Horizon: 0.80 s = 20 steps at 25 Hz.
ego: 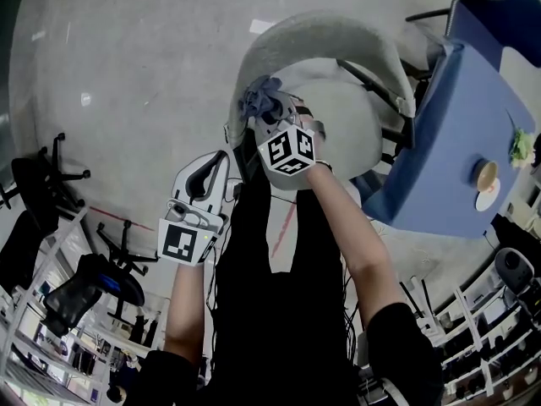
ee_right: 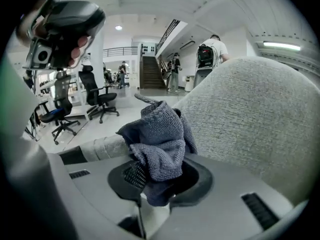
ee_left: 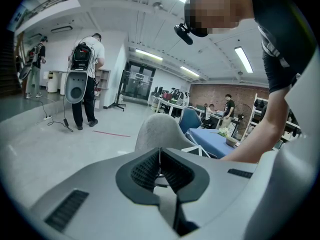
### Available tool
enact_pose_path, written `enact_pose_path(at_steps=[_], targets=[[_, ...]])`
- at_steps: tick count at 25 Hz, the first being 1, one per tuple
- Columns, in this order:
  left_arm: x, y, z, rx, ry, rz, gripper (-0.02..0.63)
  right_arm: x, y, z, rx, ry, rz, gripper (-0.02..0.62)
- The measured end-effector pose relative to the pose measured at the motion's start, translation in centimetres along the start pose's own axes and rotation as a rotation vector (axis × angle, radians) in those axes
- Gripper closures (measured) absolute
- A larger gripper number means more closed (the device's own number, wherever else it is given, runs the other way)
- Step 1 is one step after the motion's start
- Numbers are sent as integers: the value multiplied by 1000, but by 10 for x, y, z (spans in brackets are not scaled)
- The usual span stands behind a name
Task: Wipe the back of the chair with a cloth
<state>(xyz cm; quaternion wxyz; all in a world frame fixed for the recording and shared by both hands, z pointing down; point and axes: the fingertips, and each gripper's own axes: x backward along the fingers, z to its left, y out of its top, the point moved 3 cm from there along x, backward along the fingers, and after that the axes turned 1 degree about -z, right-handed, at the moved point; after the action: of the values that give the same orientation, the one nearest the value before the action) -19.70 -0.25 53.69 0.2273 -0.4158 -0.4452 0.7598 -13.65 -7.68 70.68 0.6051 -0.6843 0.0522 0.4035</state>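
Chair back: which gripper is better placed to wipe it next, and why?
Right. The right gripper is shut on the cloth beside the chair back; the left gripper is shut, empty, and held away from it.

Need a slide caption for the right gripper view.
Right gripper clamps a bunched blue-grey cloth right beside the grey fabric chair back.

Person's wearing a black short-sleeved top. The left gripper and right gripper are both pale grey plastic shells with black ribbed pads up front of the marker cube, which is white with black square codes on its faces.
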Motion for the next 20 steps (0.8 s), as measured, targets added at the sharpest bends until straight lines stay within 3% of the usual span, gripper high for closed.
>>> enact_pose_path(at_steps=[6,20], targets=[[-2,0,-3,-1,-10,-7,580,-3,-12,34,37,93,27,482],[-14,1,11,-30,-15,-23,580,-22,-37,43,32,124,70,480]])
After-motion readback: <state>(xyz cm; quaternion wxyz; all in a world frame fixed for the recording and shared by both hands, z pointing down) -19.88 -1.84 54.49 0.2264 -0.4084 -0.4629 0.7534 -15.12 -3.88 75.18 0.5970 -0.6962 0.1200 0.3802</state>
